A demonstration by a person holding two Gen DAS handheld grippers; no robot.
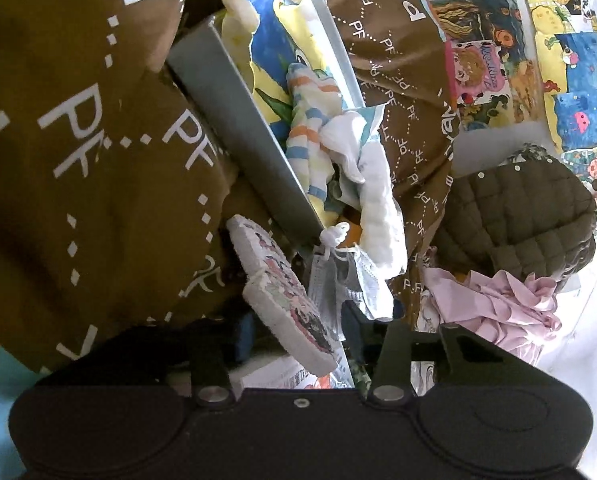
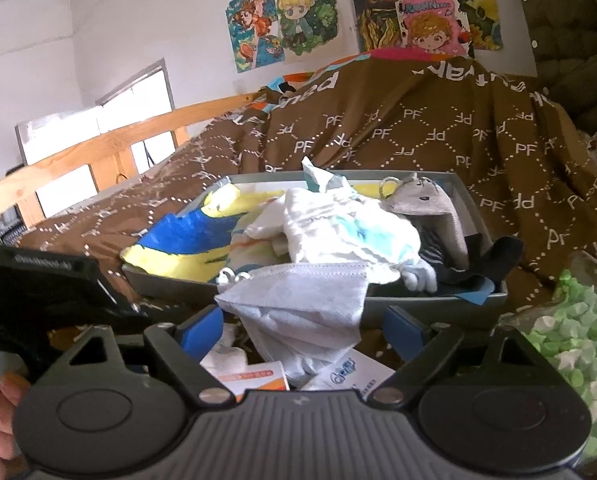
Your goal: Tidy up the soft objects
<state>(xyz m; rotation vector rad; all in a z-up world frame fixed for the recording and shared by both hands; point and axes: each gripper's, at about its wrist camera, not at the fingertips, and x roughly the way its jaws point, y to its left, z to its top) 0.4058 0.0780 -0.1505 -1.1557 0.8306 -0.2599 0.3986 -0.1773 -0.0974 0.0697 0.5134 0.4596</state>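
Observation:
A grey box (image 2: 438, 304) on the brown PF blanket (image 2: 418, 136) holds soft things: a blue and yellow cloth (image 2: 186, 236), white cloths (image 2: 338, 232), a grey plush toy (image 2: 418, 200) and dark socks (image 2: 494, 252). The box also shows in the left wrist view (image 1: 234, 120) with a striped sock (image 1: 310, 120). My right gripper (image 2: 302, 328) is open, and a white face mask (image 2: 298, 296) hangs between its blue pads at the box's near edge. My left gripper (image 1: 294, 332) has a flat printed pad (image 1: 282, 296) between its fingers; the grip is unclear.
A quilted olive jacket (image 1: 514, 216) and pink cloth (image 1: 498, 308) lie right of the box. A bag of green and white paper stars (image 2: 574, 340) sits at right. Small cartons (image 2: 258, 376) lie under my right gripper. A wooden bed rail (image 2: 98, 144) runs along the left.

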